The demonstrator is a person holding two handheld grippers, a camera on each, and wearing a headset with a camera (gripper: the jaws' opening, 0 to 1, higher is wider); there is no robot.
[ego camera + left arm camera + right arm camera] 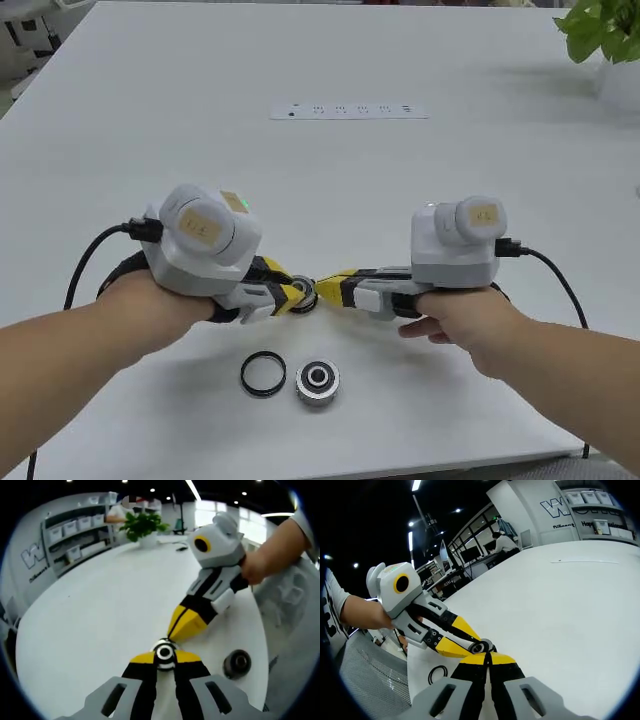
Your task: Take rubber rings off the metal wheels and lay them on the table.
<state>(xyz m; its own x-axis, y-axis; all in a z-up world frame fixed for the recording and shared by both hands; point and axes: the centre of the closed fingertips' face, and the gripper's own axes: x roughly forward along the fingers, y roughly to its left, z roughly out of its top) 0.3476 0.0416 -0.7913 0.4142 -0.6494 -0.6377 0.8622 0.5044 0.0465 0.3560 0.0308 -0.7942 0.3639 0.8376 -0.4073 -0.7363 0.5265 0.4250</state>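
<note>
Near the front edge of a white table (400, 180), the left gripper (286, 295) is clamped on a small metal wheel (165, 651). Meeting it from the right, the right gripper (330, 288) has its yellow jaws pressed together, tips touching the wheel's rim; whether they pinch any rubber there is unclear. Nearer the person, a black rubber ring (263, 374) lies flat on the table, just left of a second metal wheel (318, 383).

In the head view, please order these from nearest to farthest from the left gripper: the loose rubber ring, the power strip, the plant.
1. Loose rubber ring, lying on the table just toward the person from the left gripper.
2. Power strip, far middle of the table.
3. Plant, far right corner.
</note>
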